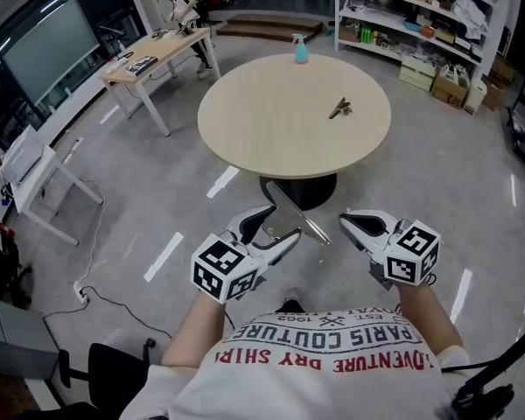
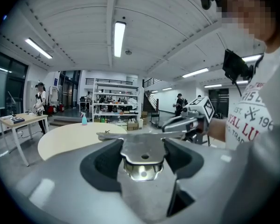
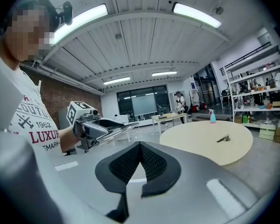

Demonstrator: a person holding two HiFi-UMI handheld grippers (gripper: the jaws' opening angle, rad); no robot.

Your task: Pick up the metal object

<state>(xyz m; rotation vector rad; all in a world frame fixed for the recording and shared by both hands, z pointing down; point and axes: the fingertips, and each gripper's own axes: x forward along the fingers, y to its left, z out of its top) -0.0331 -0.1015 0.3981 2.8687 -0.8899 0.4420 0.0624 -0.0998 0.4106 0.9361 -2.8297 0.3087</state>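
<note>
**Head view, left to right.** A long table [image 1: 162, 51] stands at the far left of the room, with a person [image 1: 182, 3] beside it. Nearer the camera, the left claw [image 1: 276, 230] is held over the grey floor [image 1: 157, 199], short of the round table [image 1: 271, 138] and apart from it. This claw is clamped on a flat metal strip [image 1: 293, 213], which sticks out forward and to the right, past the jaws. The strip is off the table and touches nothing but the claw.

On the round table, a blue spray bottle [image 1: 301, 51] stands upright at the far edge. A small dark item [image 1: 339, 108] lies right of centre, well apart from the bottle. The right claw [image 1: 350, 224] is level with the left one and just beside the strip's free end. Shelves [image 1: 420, 16] line the far right wall.

**Left gripper view.** The left claw [image 2: 142, 157] has its pads pressed on either side of the strip [image 2: 142, 146], which shows a small hole.

**Right gripper view.** The right claw [image 3: 140, 162] has its jaws drawn together, tips meeting, with nothing between them.
</note>
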